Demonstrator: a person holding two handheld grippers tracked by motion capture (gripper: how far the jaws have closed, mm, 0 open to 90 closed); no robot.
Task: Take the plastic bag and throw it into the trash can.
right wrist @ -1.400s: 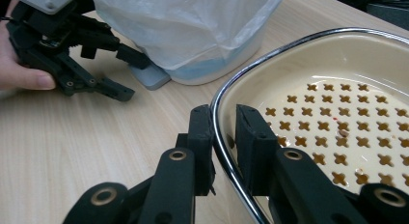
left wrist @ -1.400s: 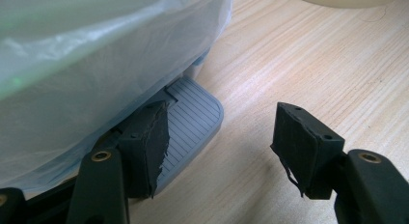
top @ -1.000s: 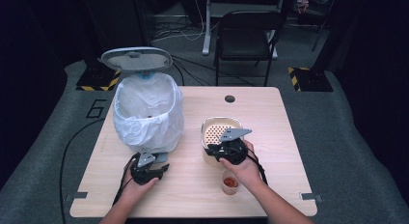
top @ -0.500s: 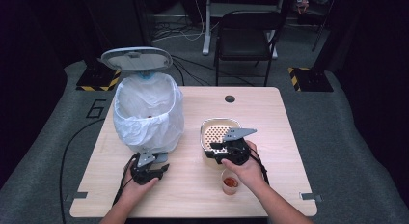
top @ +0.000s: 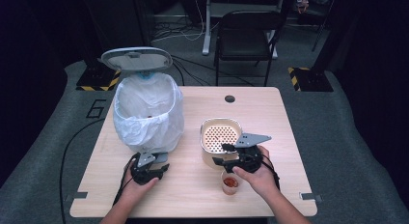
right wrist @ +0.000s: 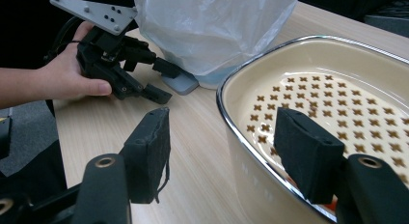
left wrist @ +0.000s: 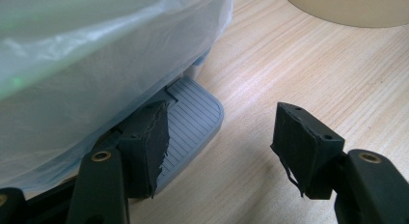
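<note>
A bin lined with a white bag (top: 148, 113) stands at the table's left, its grey lid (top: 136, 58) raised. My left gripper (top: 163, 163) lies at the bin's foot with its jaws open. In the left gripper view one pad (left wrist: 149, 147) rests on the grey ribbed pedal (left wrist: 193, 118), and the other is over bare wood. A cream perforated dish (top: 219, 137) sits mid-table. My right gripper (right wrist: 226, 156) straddles the dish's near rim (right wrist: 231, 118), one jaw outside and one inside. Its jaws have just been opening and no pad presses the rim.
A small cup with something orange-red in it (top: 230, 183) stands on the table (top: 193, 195) just under my right hand, near the front edge. A round hole (top: 229, 98) is at the table's far side. A chair (top: 246, 35) stands beyond the table.
My right gripper's jaws stand wider apart at the dish rim, and that hand has shifted a little to the right. The left gripper, bin and dish have stayed put.
</note>
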